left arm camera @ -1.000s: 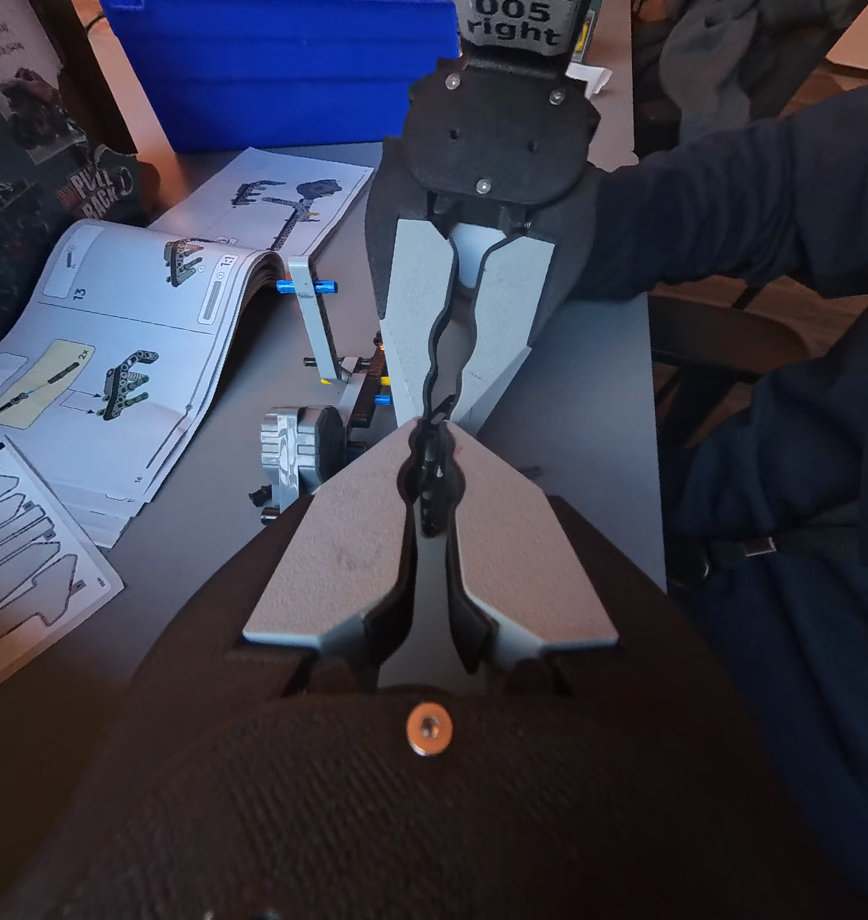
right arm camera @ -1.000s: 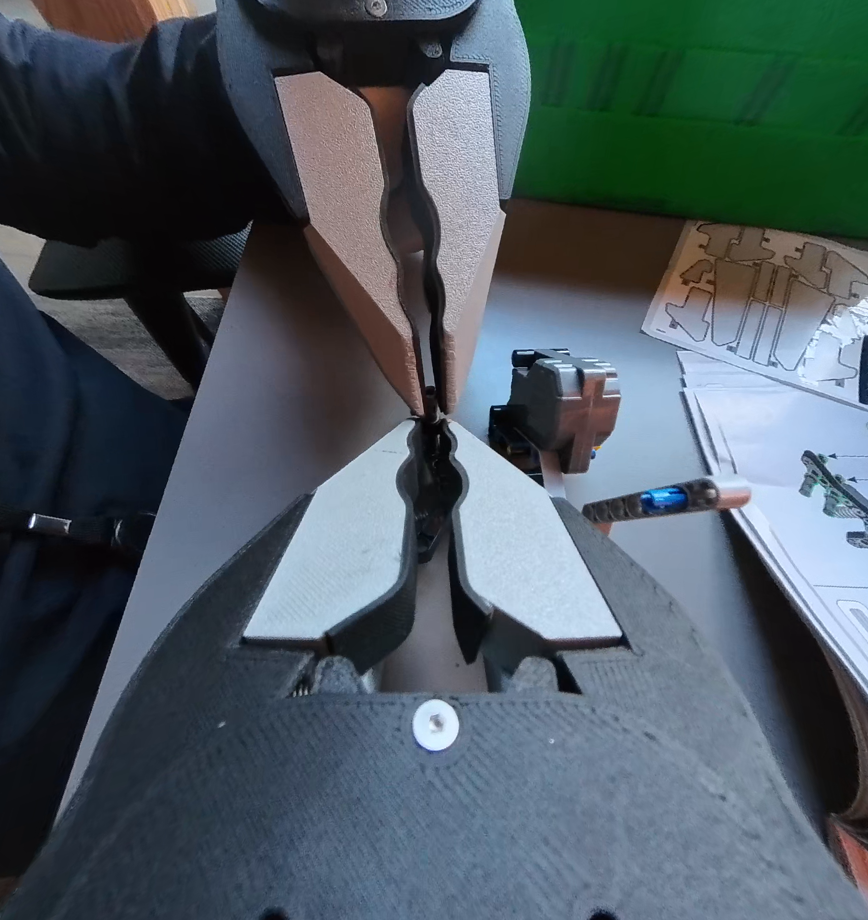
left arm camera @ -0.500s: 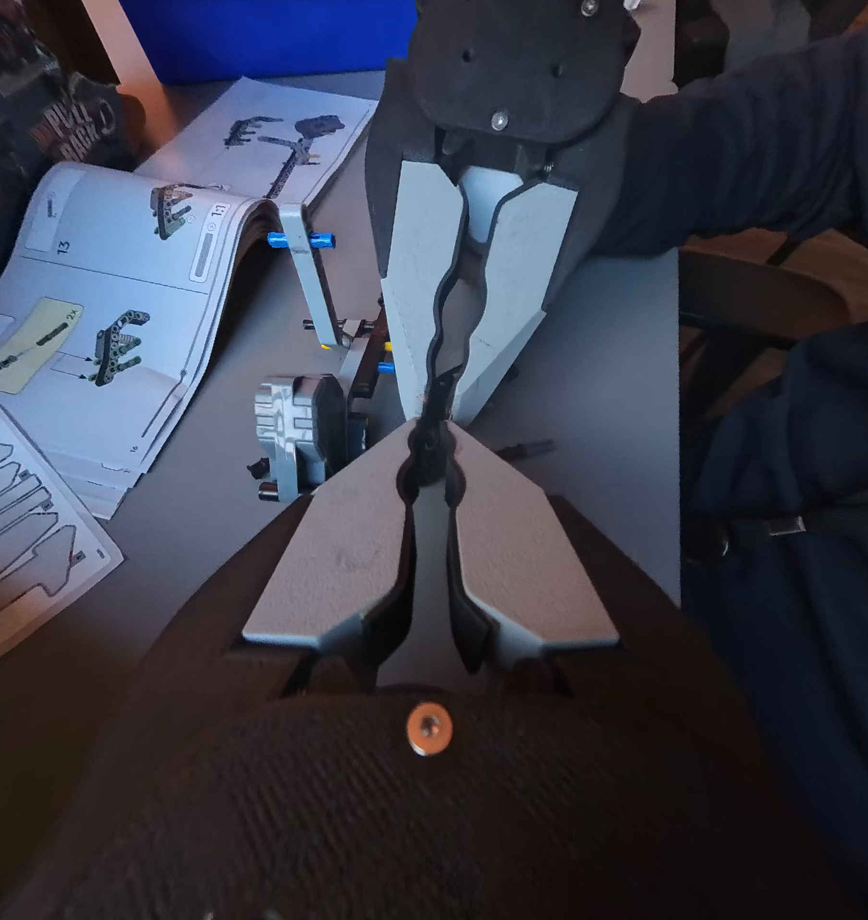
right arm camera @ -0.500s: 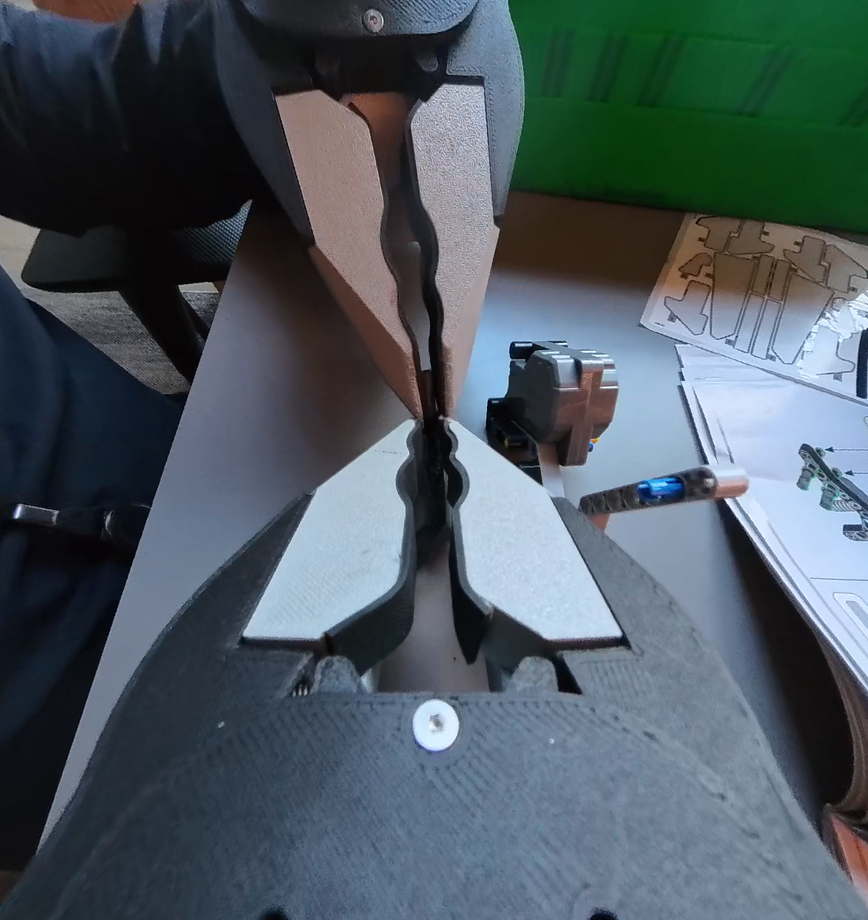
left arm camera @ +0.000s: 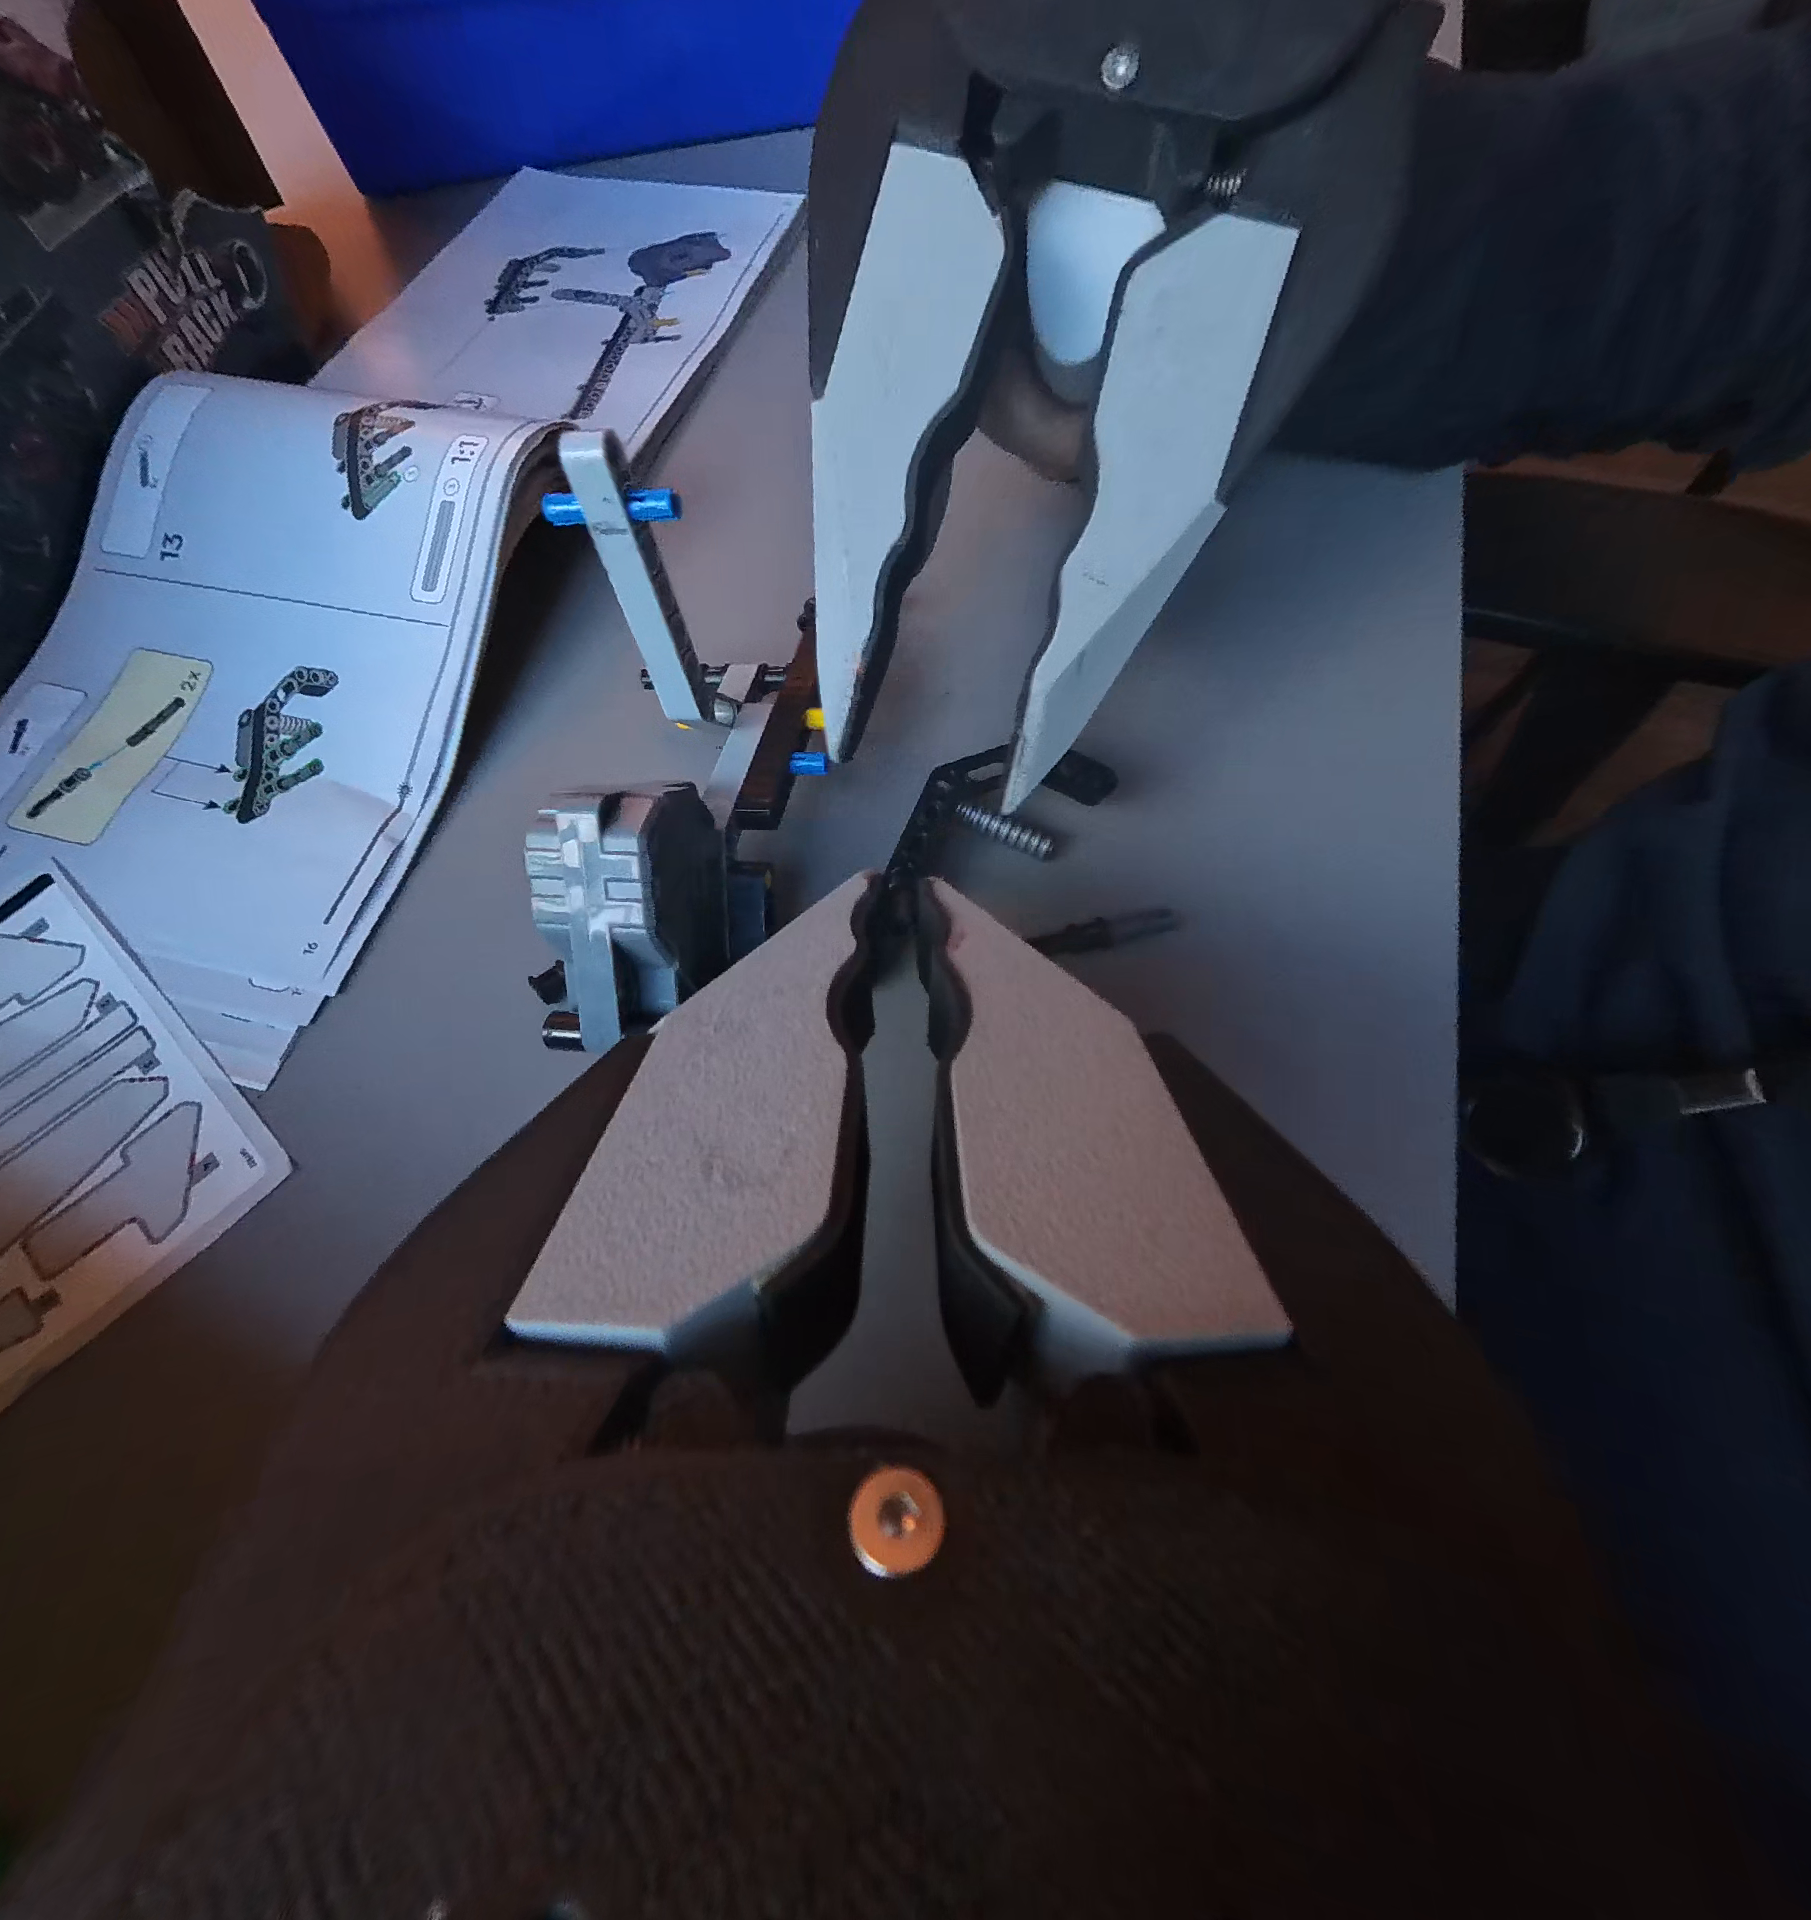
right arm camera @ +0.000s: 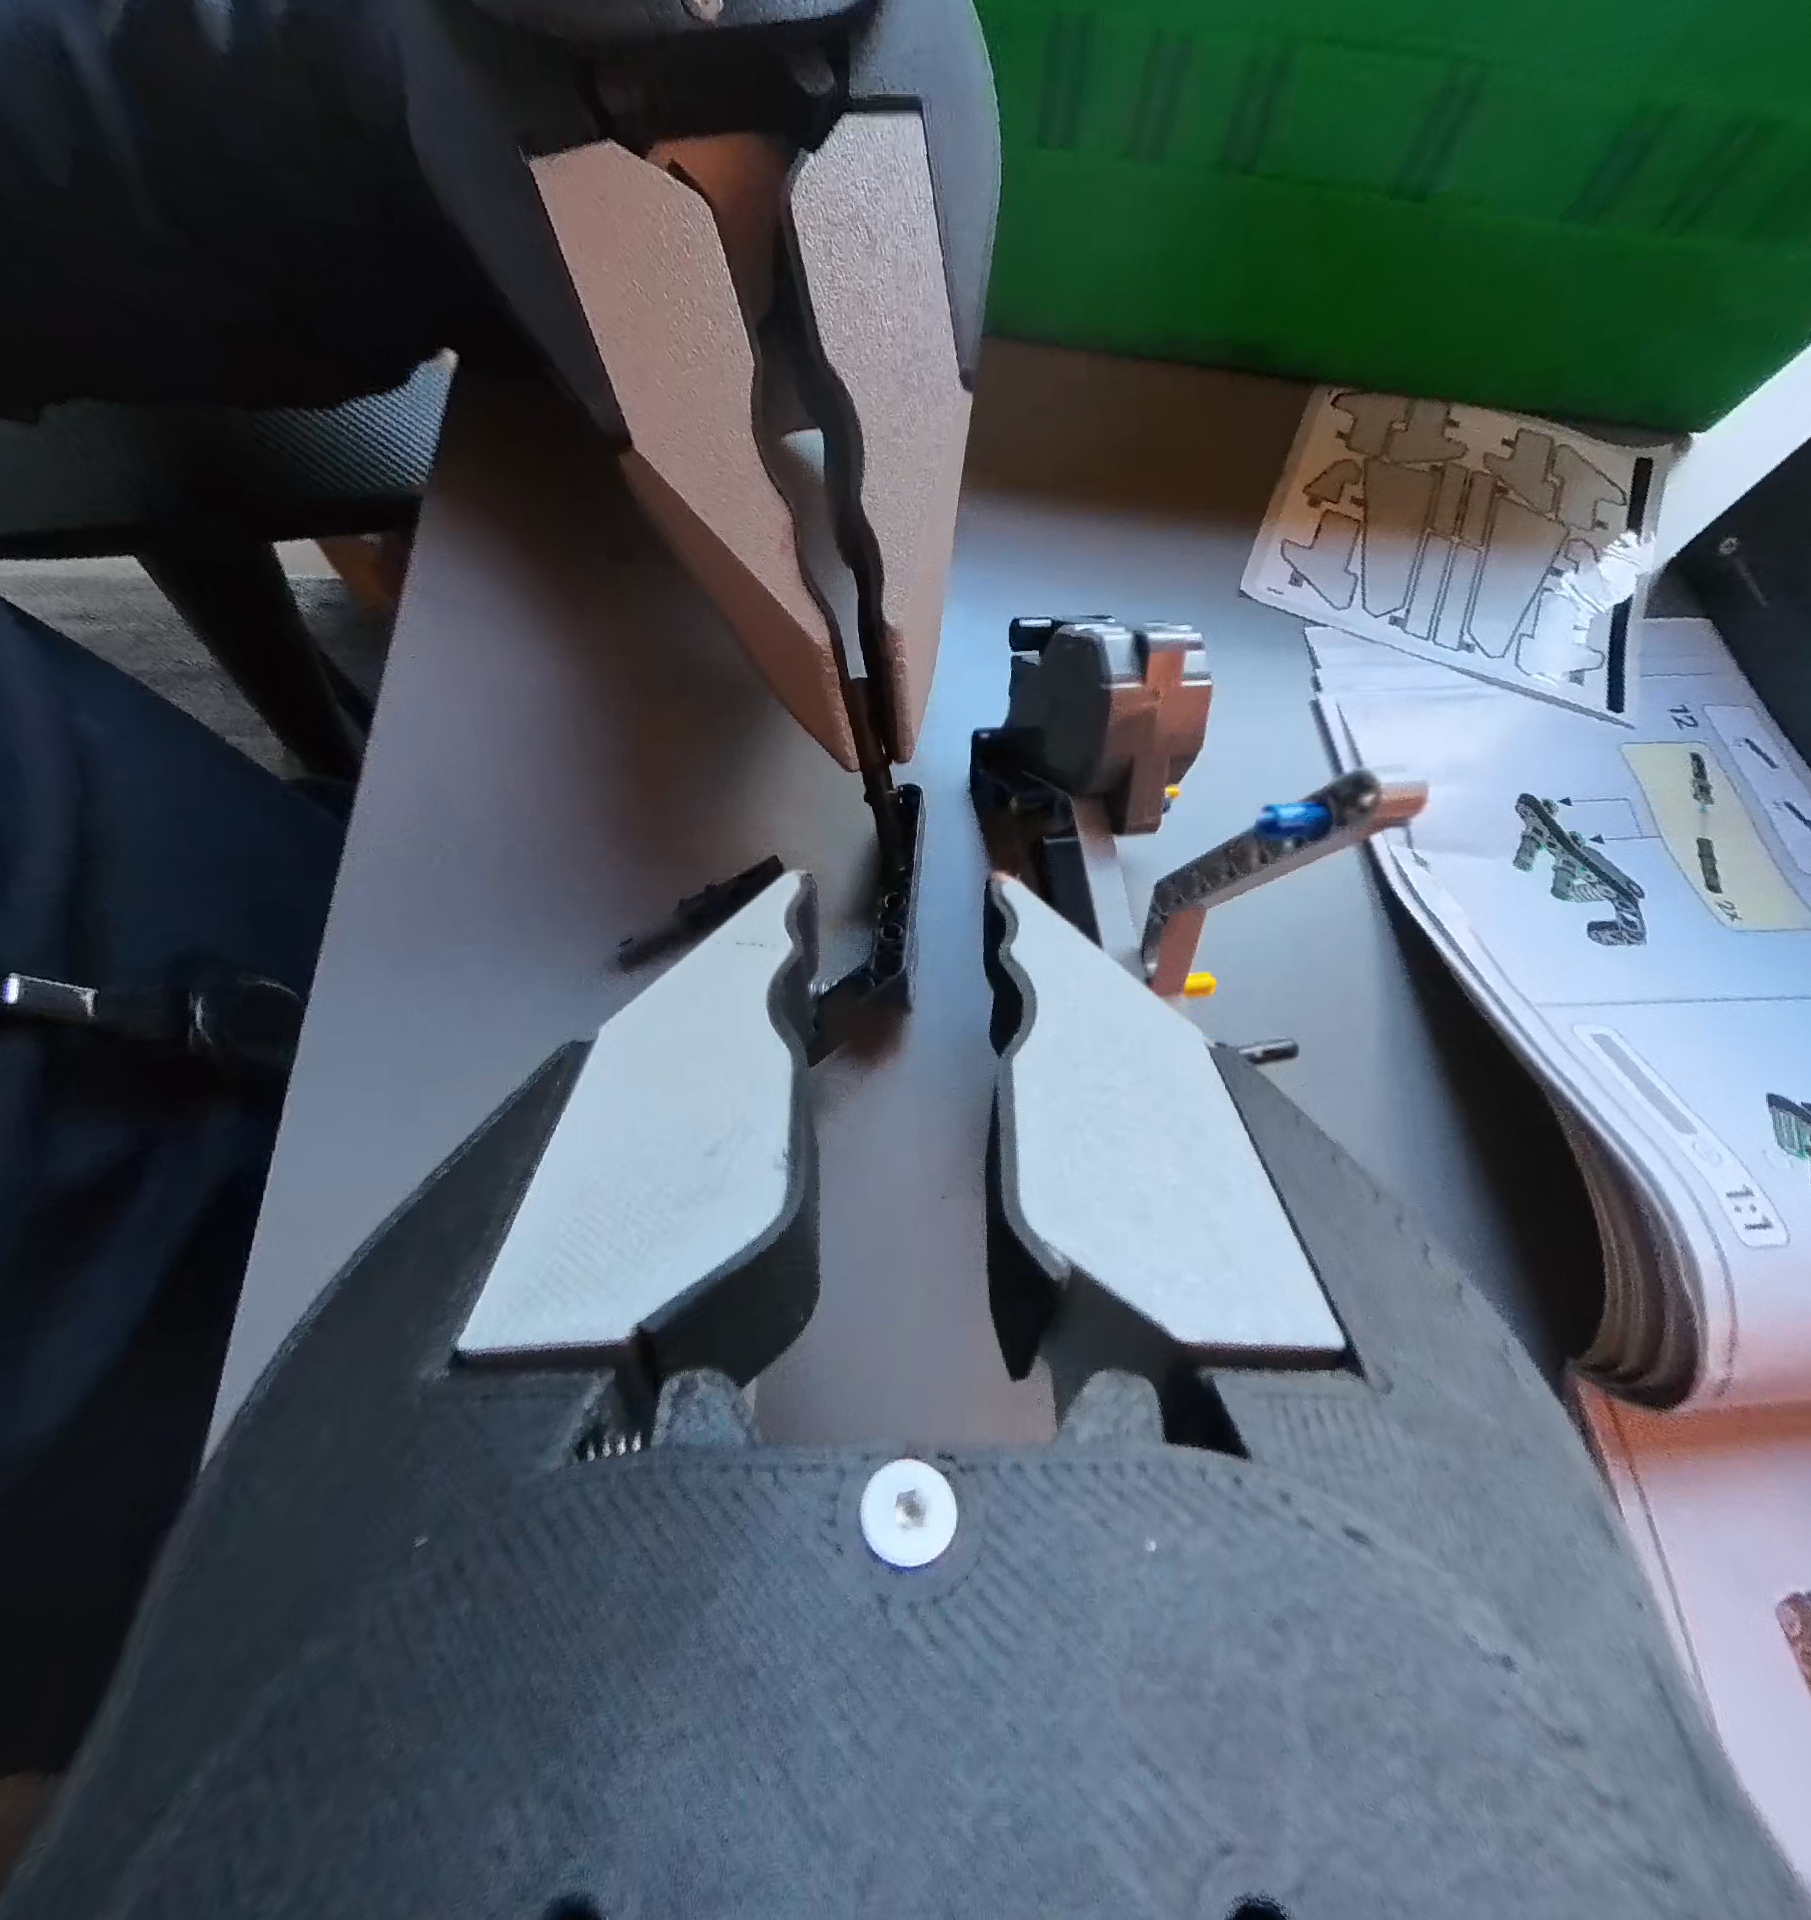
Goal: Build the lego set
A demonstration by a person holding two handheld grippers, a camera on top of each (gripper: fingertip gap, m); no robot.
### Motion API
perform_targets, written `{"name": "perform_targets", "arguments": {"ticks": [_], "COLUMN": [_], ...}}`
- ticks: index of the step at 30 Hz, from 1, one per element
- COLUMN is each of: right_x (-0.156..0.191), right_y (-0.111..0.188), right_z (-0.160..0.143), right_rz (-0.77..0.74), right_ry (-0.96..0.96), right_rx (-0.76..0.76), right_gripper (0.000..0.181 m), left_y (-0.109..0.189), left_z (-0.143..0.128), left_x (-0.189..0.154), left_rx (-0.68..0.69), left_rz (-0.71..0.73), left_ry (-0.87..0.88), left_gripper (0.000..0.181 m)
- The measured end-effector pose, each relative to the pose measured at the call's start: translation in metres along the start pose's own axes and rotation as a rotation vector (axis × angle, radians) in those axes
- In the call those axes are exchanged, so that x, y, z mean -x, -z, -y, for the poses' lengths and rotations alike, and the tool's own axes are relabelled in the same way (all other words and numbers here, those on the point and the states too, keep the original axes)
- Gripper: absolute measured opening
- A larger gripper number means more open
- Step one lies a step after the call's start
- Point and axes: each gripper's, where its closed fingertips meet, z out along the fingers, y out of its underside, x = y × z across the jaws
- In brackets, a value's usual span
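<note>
A black bent lego beam (left arm camera: 927, 821) is held at one end by my left gripper (left arm camera: 896, 896), which is shut on it. In the right wrist view the beam (right arm camera: 896, 904) runs from the left gripper (right arm camera: 873, 743) into the gap between my right gripper's fingers. My right gripper (right arm camera: 899, 894) is open and empty, its jaws apart on either side of the beam's bent end. It faces the left gripper tip to tip and also shows in the left wrist view (left arm camera: 927, 774). The part-built model, a grey motor block (left arm camera: 610, 925) with an upright grey beam (left arm camera: 631, 582), stands just beside.
A small spring (left arm camera: 1005, 831) and a black axle pin (left arm camera: 1098, 925) lie on the grey table (left arm camera: 1296, 831). An open instruction booklet (left arm camera: 257, 623) and a sticker sheet (left arm camera: 49, 1091) lie beyond the model. A blue bin (left arm camera: 568, 73) and a green bin (right arm camera: 1400, 187) stand at the table's ends. The table edge and a person's dark sleeve (left arm camera: 1607, 260) are close. Both grippers' tips are close together, under 4 cm apart. The grey motor block (left arm camera: 610, 925) is about 5 centimetres from my left fingertips.
My right gripper has opened, let go of the black beam and drawn back a little. The left gripper still holds the beam.
</note>
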Motion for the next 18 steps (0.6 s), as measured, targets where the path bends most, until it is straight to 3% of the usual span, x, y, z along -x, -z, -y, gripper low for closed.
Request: {"name": "perform_targets", "arguments": {"ticks": [1,7,18], "right_x": [0.000,0.002,0.000], "right_y": [-0.002,-0.018,-0.005], "right_z": [-0.002,-0.023,-0.016], "right_rz": [-0.006,-0.011,-0.012], "right_ry": [0.003,-0.002,0.007], "right_rx": [0.012,0.131,0.090], "right_gripper": [0.029,0.021,0.021], "left_y": [-0.001,-0.010,-0.007], "left_z": [-0.001,-0.008,-0.015], "left_x": [0.000,-0.001,-0.004], "left_rx": [0.006,0.079,0.111], "left_rz": [0.009,0.048,0.045], "left_ry": [-0.012,-0.073,-0.030], "left_gripper": [0.001,0.000,0.011]}}
